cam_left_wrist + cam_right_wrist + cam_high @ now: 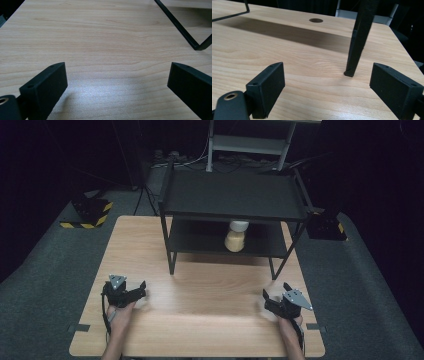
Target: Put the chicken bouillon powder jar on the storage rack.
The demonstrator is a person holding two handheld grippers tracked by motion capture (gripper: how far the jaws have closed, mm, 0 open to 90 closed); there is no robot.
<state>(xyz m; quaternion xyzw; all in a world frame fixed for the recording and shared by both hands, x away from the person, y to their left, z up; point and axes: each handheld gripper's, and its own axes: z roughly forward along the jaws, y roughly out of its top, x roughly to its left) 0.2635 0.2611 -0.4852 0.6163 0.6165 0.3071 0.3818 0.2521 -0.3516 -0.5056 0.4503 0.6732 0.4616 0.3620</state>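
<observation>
On the table [210, 320], two gaping claws [141, 289] [266, 298].

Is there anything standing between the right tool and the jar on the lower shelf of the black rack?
Partly. The jar sits on the lower shelf, under the top shelf. The right tool, jaws open, is near the table's front edge. The rack's front right leg stands just ahead of it; the bare wood to the leg's left looks free.

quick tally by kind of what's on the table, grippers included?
Black two-tier rack: 1
Jar with a white lid, pale contents, on the rack's lower shelf: 1
Handheld grippers, both open: 2 (left gripper, right gripper)
Total: 4
</observation>
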